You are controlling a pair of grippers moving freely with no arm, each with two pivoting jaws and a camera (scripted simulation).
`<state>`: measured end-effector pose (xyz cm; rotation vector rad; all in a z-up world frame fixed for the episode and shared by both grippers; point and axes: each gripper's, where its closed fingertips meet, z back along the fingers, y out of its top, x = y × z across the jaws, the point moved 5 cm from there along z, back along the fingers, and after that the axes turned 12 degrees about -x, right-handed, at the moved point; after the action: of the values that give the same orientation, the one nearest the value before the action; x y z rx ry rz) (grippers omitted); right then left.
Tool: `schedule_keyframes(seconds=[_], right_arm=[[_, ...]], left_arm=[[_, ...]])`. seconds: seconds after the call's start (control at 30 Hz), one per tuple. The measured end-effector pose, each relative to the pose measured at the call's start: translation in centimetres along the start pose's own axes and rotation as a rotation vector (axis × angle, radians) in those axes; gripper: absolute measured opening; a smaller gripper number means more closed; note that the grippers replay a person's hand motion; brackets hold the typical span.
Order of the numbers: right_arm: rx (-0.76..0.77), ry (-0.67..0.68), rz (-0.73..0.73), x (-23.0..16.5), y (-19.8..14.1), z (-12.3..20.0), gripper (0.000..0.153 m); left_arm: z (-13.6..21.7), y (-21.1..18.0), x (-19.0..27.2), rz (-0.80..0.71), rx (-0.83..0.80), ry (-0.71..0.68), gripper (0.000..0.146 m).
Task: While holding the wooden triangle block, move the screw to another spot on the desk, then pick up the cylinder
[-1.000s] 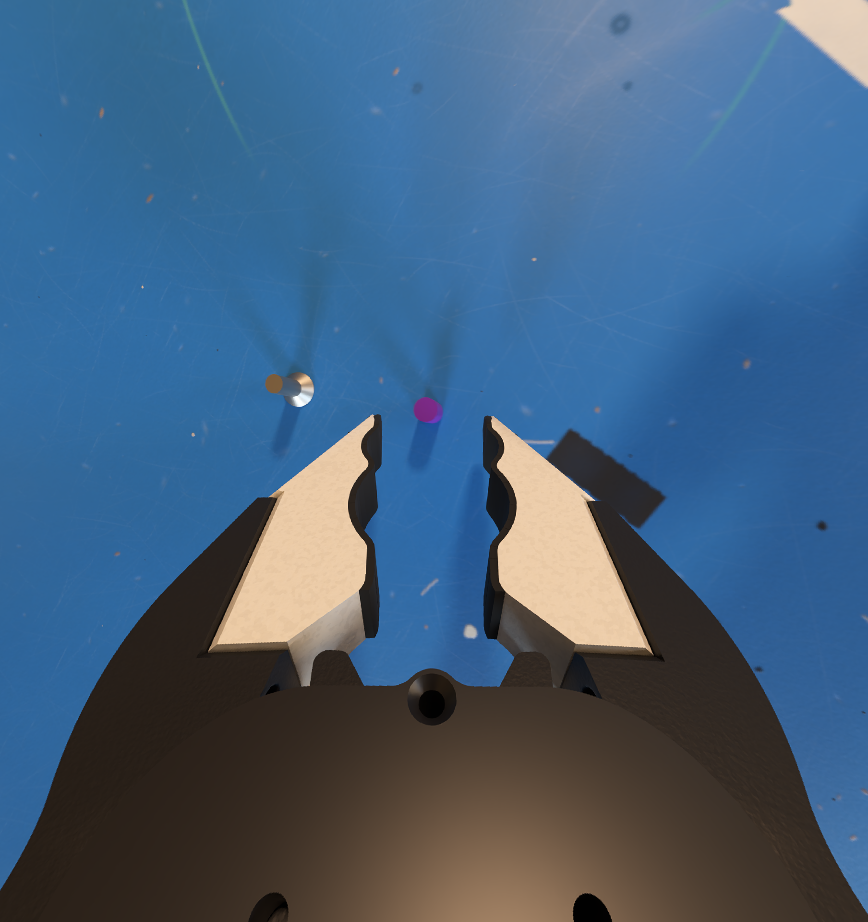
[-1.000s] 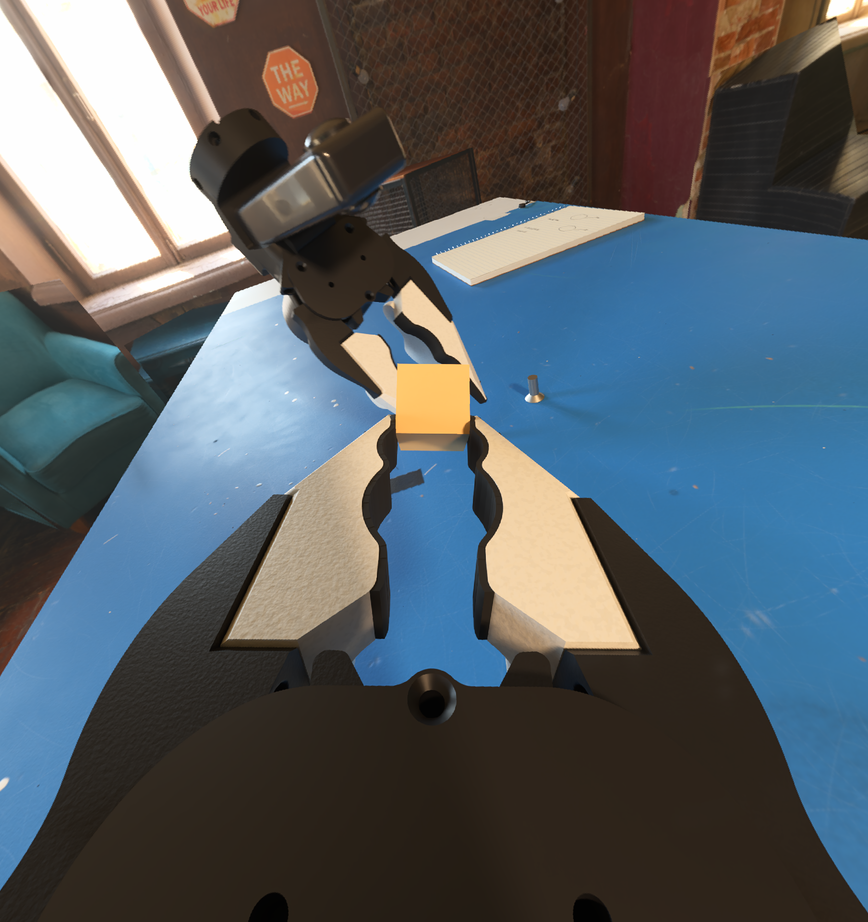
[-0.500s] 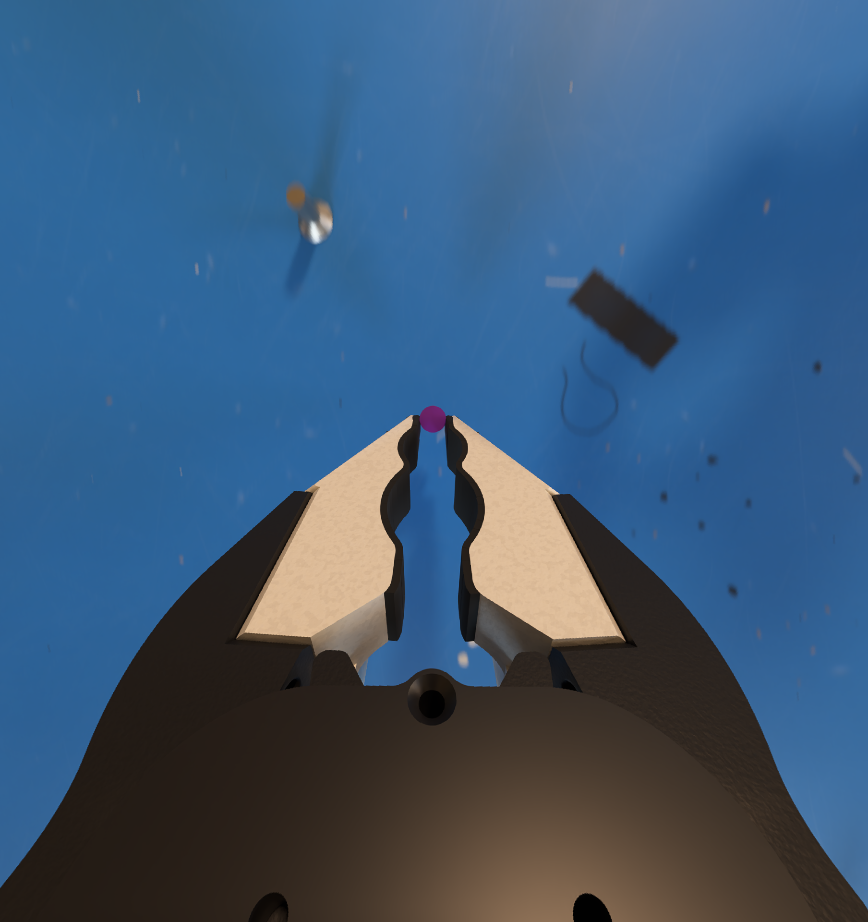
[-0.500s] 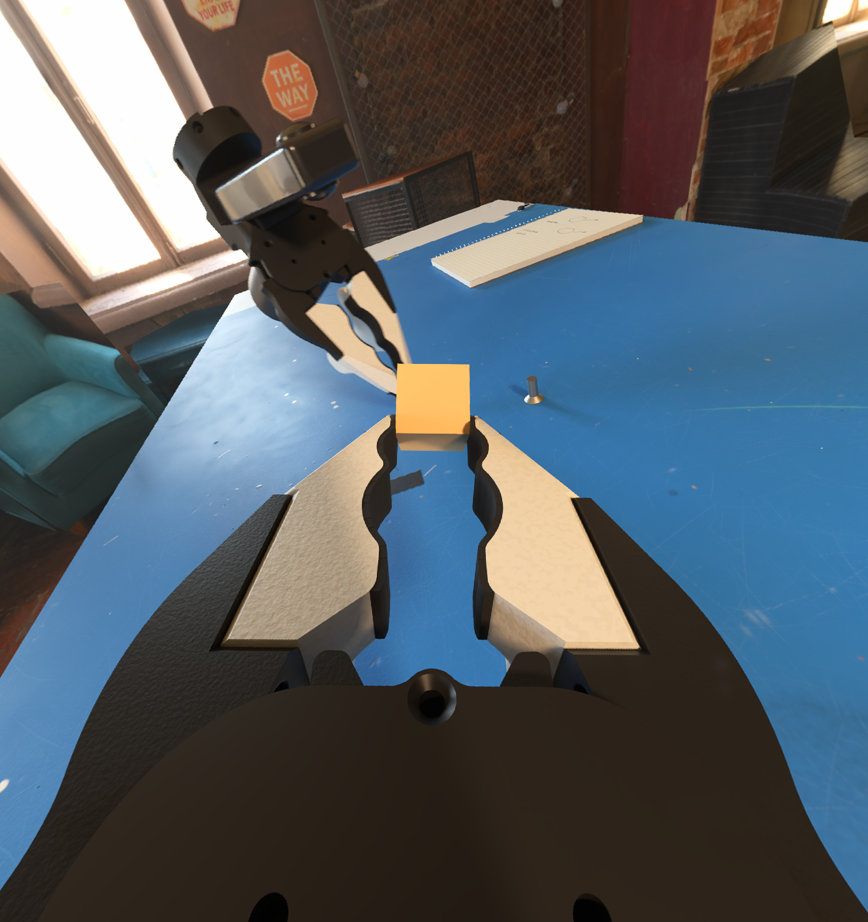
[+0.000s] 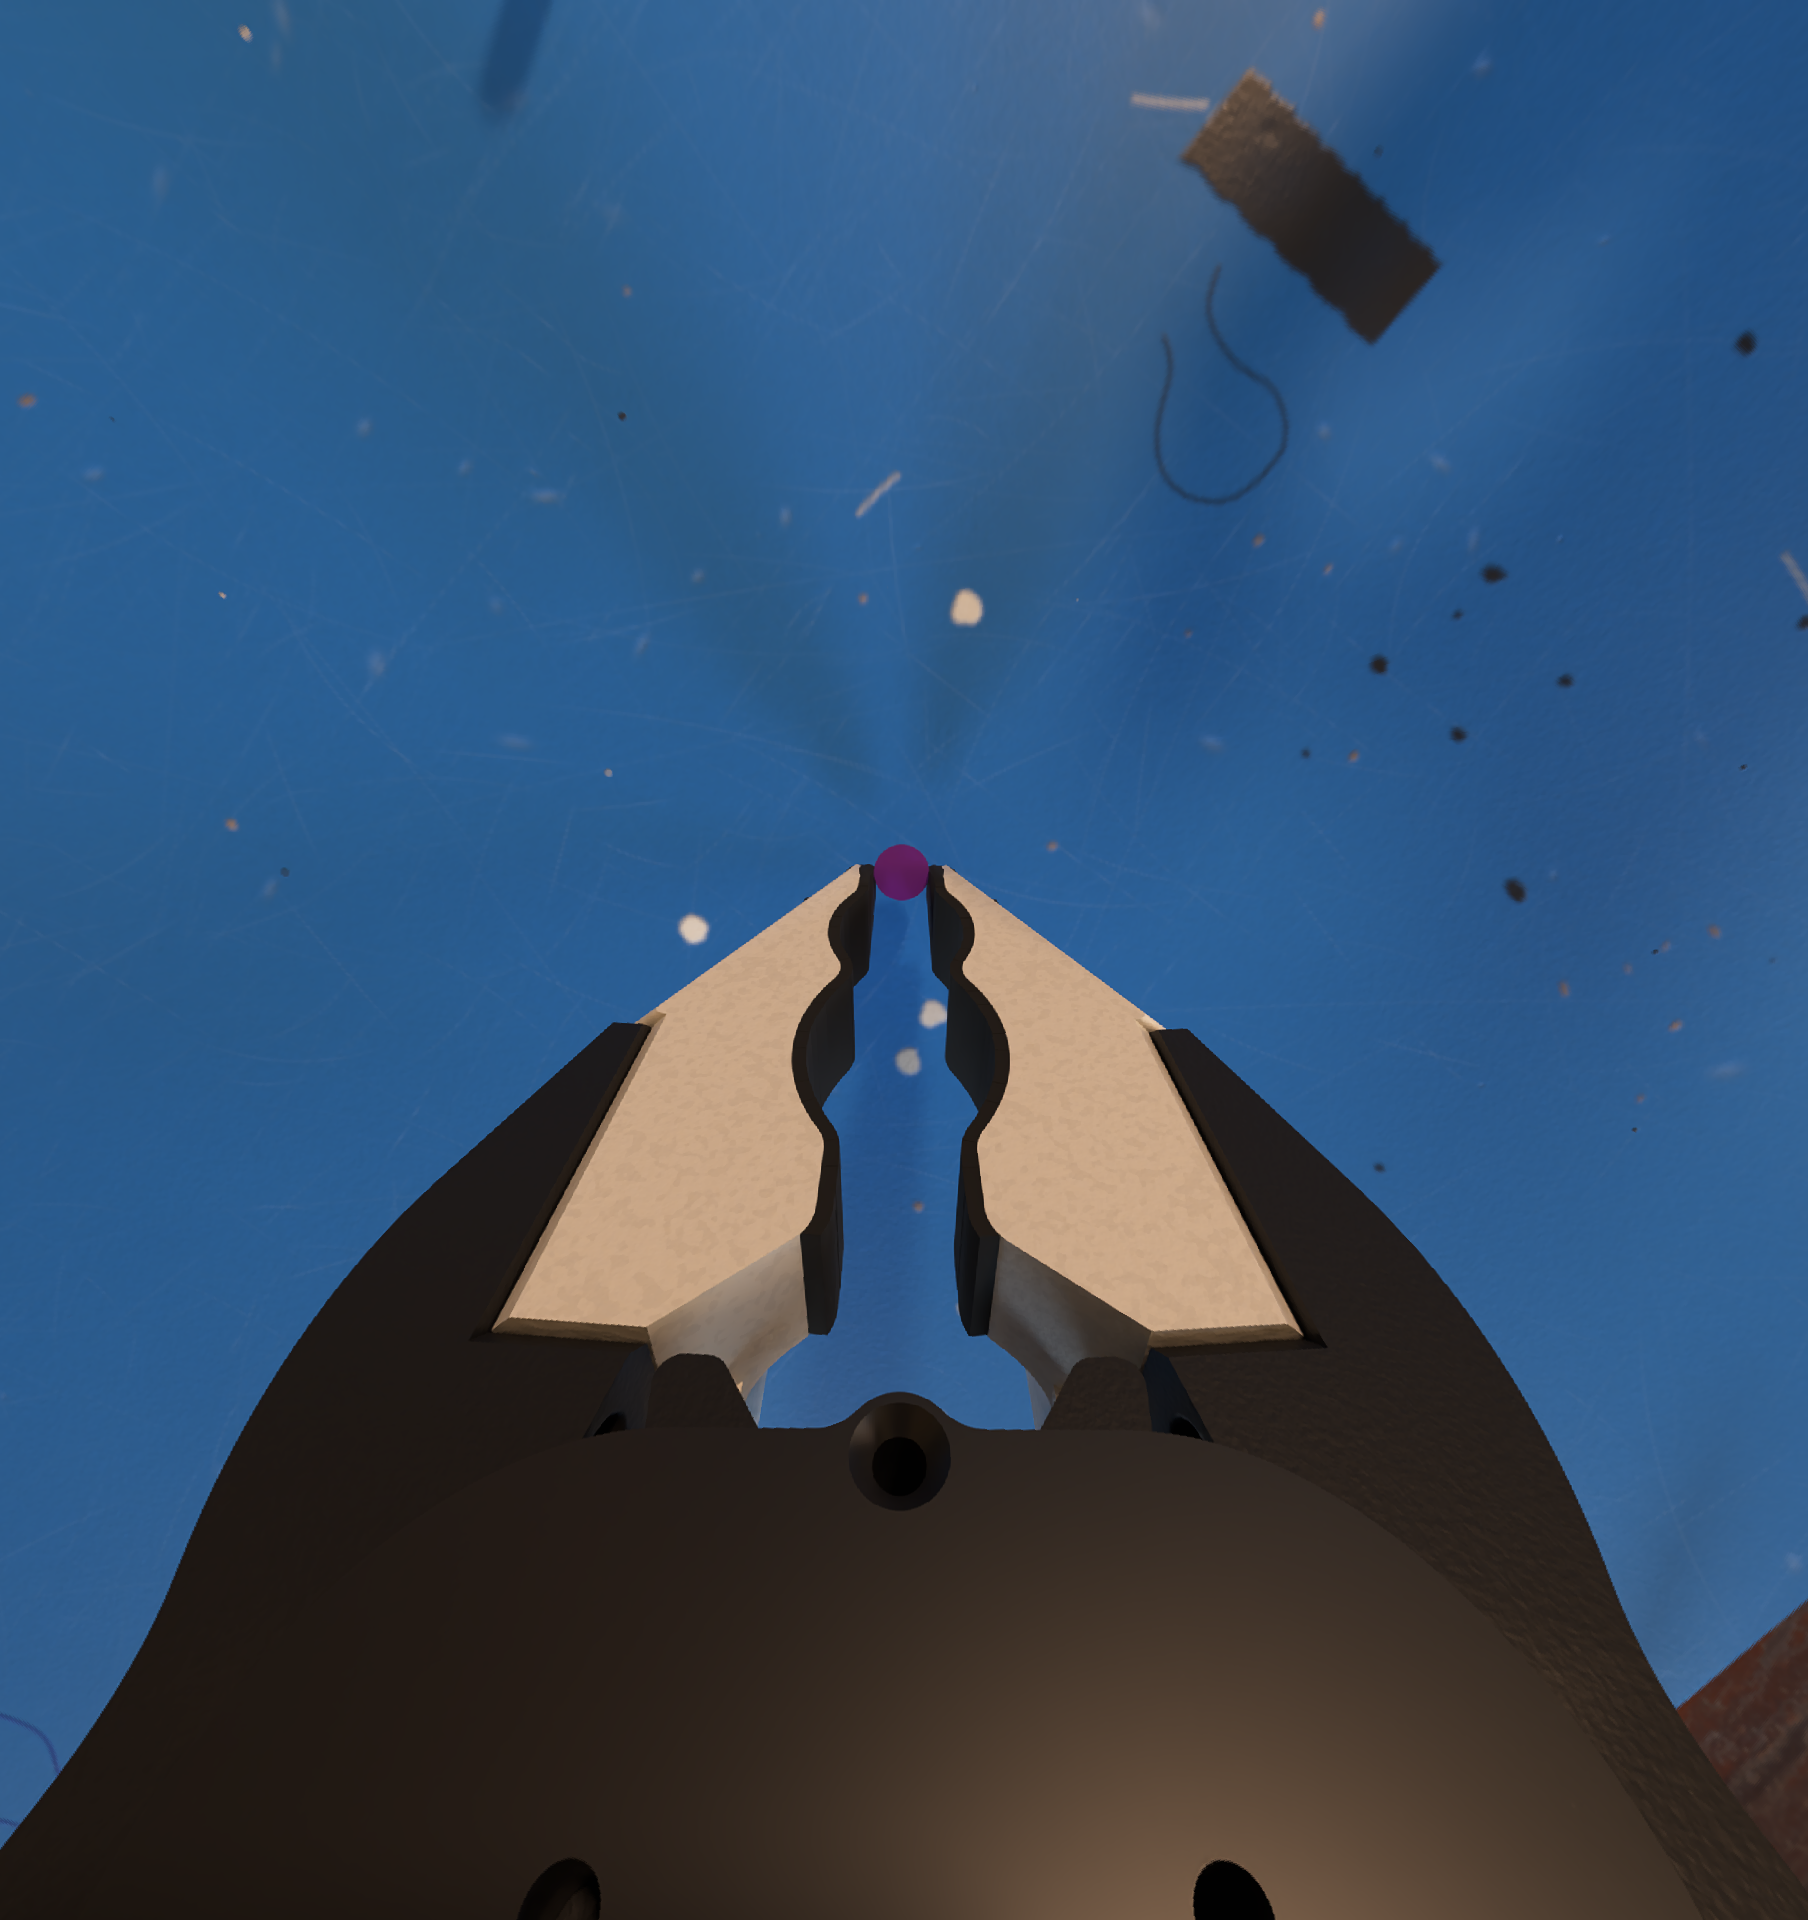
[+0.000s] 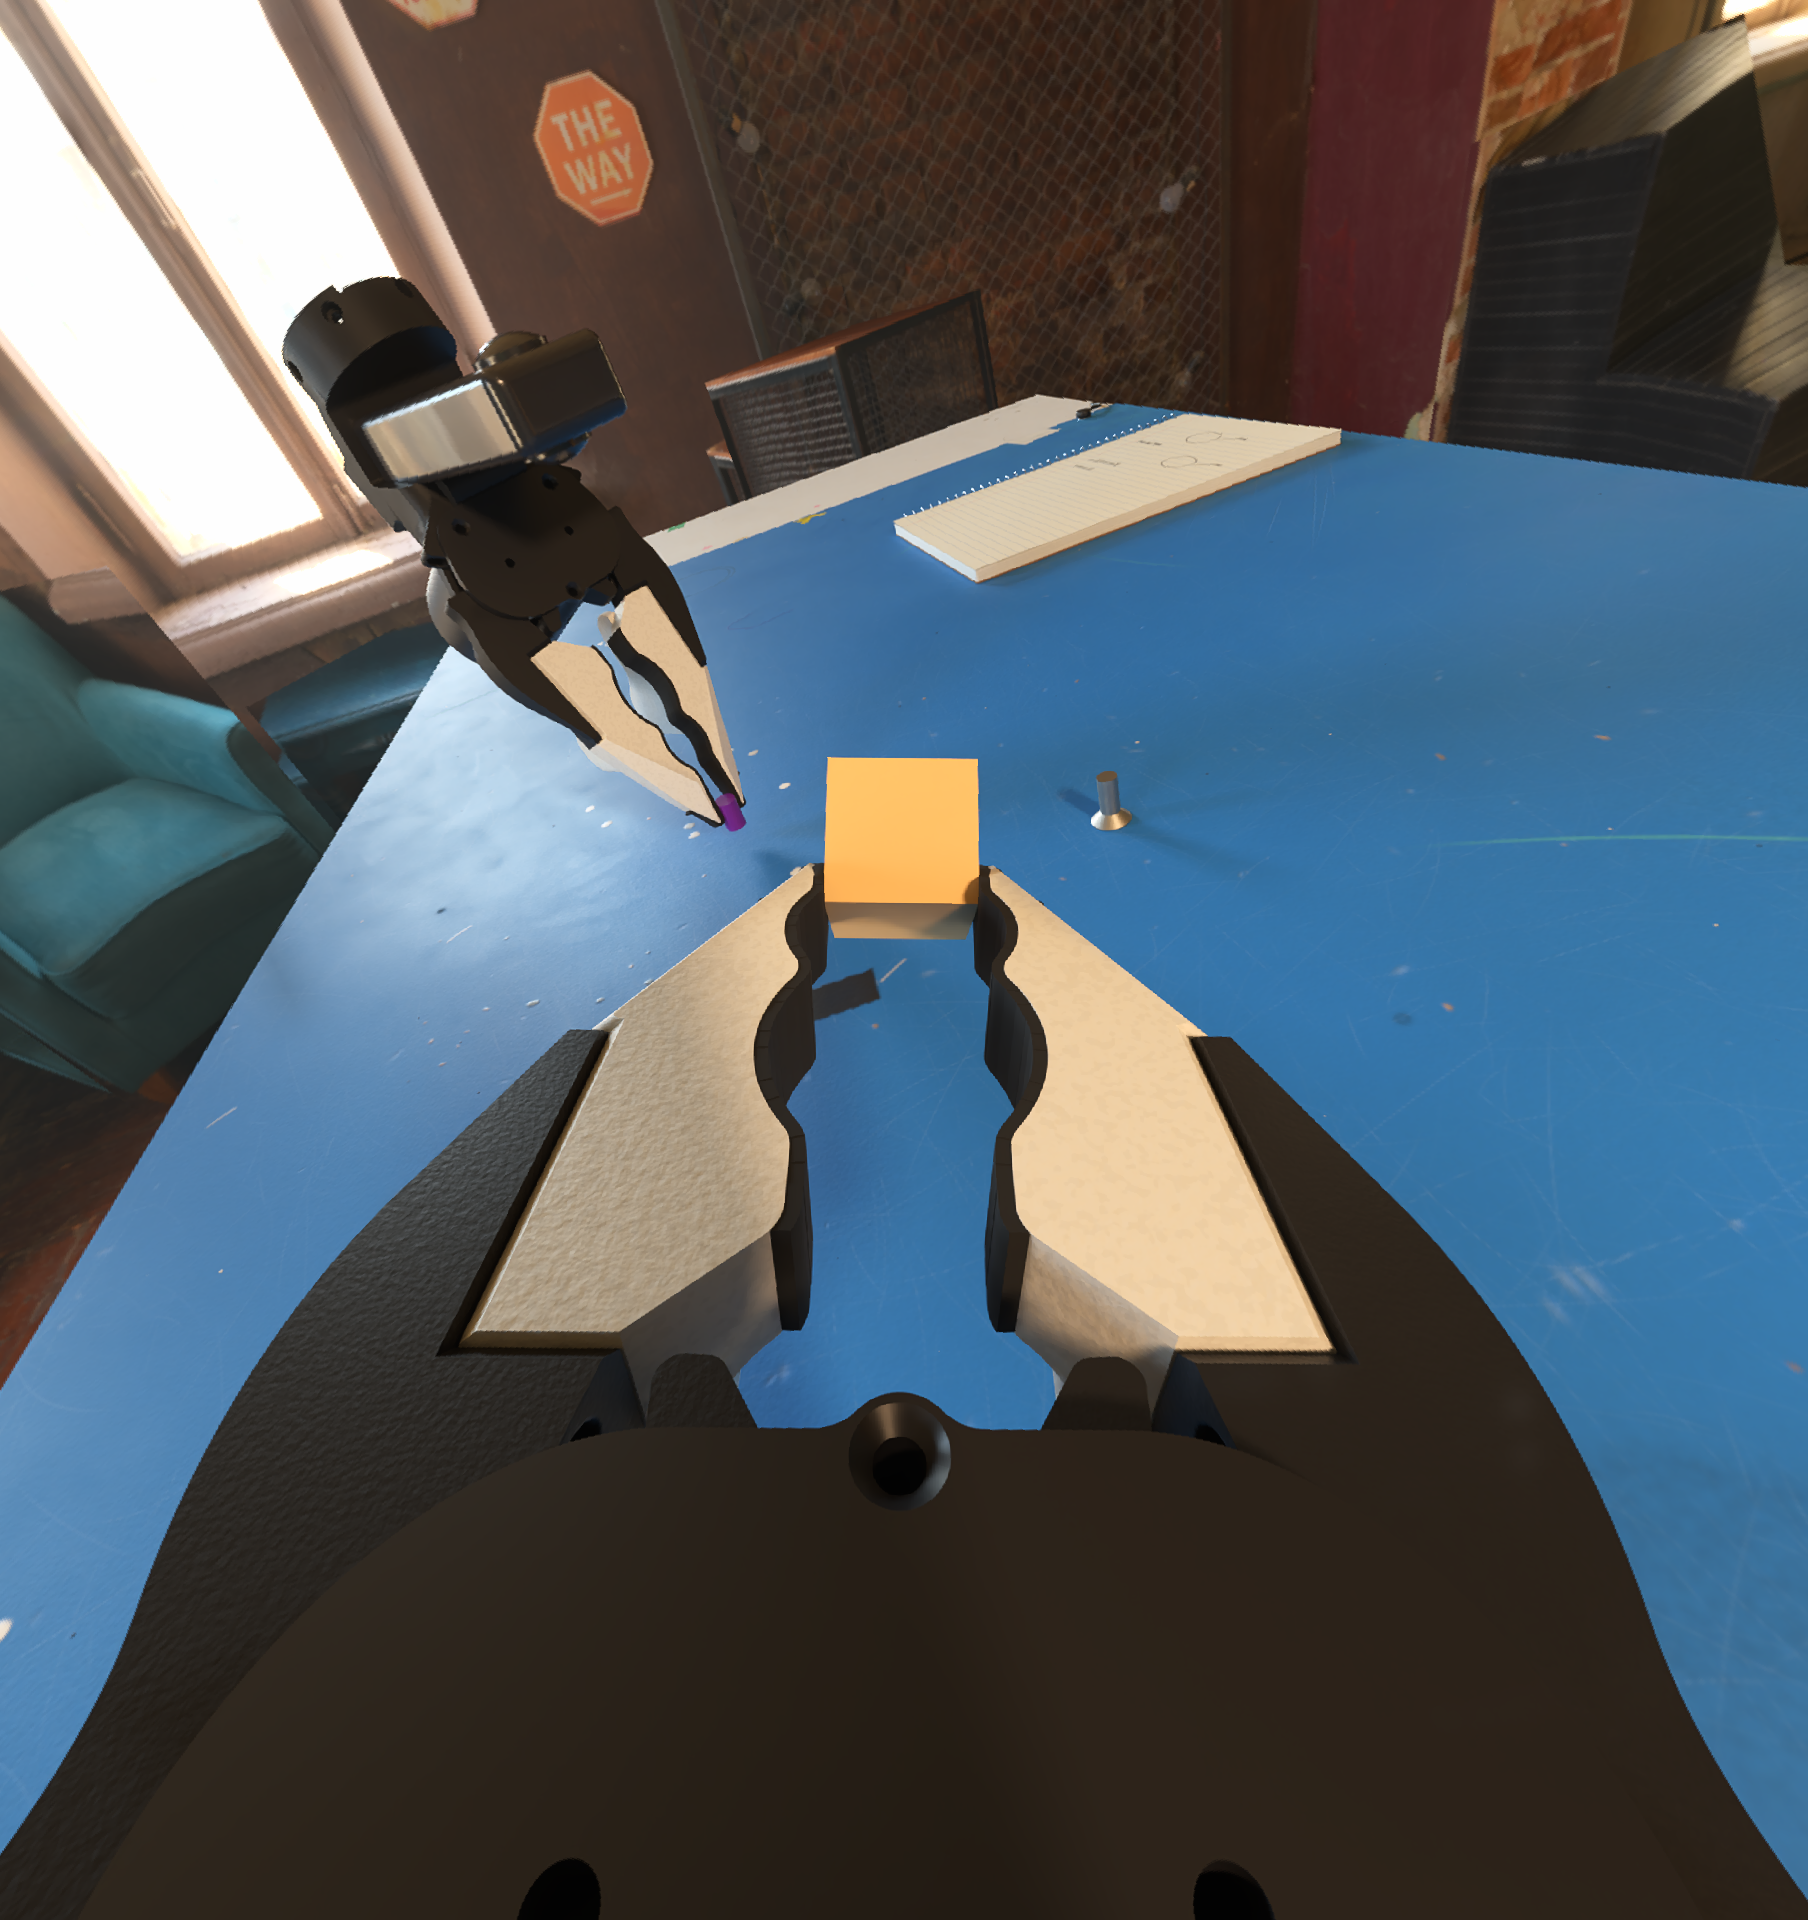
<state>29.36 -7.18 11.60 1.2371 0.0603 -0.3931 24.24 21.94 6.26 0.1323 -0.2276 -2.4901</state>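
Observation:
My left gripper is shut on a small purple cylinder at its fingertips, above the blue desk. The right wrist view shows it at the left with the cylinder held just off the desk. My right gripper is shut on the orange wooden triangle block and holds it above the desk. The metal screw stands head-down on the desk, right of the block.
A black strip and a thin dark curl lie on the desk ahead of my left gripper. A notepad lies at the far side. The desk's left edge borders a teal armchair.
My left gripper closed on the purple cylinder, lifted it and moved left, away from the screw, which left its view. My right gripper has kept still with the block.

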Motion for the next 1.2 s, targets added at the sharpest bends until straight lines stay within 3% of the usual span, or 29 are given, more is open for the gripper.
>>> schedule_keyframes(seconds=[0.17,0.37,0.73,1.2], right_arm=[[0.002,-0.005,-0.001,0.0,0.0,0.0,0.027],[-0.001,-0.002,0.001,0.0,0.0,0.0,0.027],[0.002,-0.002,-0.001,0.0,0.0,0.0,0.027],[-0.007,0.002,0.0,0.0,0.0,-0.1,0.027]], left_arm=[[-0.2,-0.1,-0.2,0.011,0.003,0.044,0.01],[1.9,-1.0,-3.1,0.13,0.081,0.104,0.01],[1.0,-0.4,-8.4,0.12,-0.027,0.173,0.01],[0.8,-4.2,-6.6,0.143,-0.047,0.088,0.01]])
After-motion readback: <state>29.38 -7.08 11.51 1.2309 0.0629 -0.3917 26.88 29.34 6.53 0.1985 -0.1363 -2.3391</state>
